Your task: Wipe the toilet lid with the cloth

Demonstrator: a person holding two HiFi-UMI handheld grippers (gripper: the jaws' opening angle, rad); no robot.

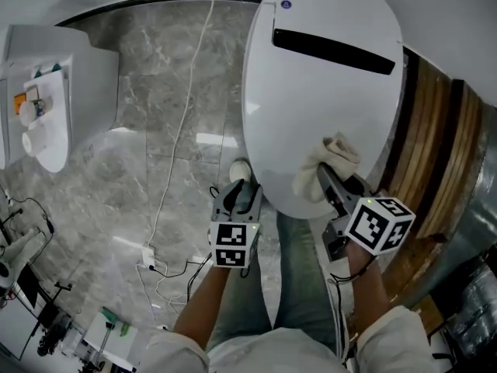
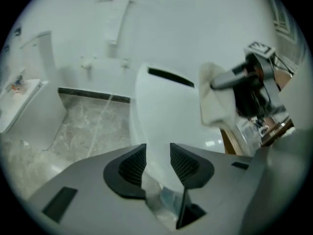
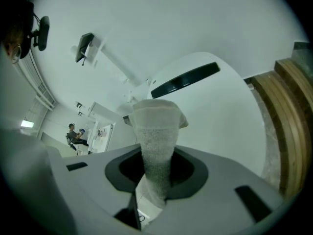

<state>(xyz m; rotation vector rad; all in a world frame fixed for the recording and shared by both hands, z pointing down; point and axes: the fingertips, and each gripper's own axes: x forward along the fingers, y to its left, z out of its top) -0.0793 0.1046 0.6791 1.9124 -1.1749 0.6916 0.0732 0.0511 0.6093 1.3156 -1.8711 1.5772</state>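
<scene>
- No word, brand name or number is legible in any view.
- White oval plastic toilet lid [image 1: 326, 107]: one small round blue badge [image 1: 286, 5] sits near its far end. The print on it is too small to read.
- Left claw [image 1: 239, 191]: the white left marker cube [image 1: 233, 245] behind it bears black square coded patterns without characters.
- Right claw [image 1: 330, 181]: the white right marker cube [image 1: 379, 225] bears the same kind of black square patterns without characters.

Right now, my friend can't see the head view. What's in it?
The right gripper, jaws shut on a white cloth, holds it over the near end of a white toilet lid. The left gripper hangs beside the lid's edge, above marble floor.
</scene>
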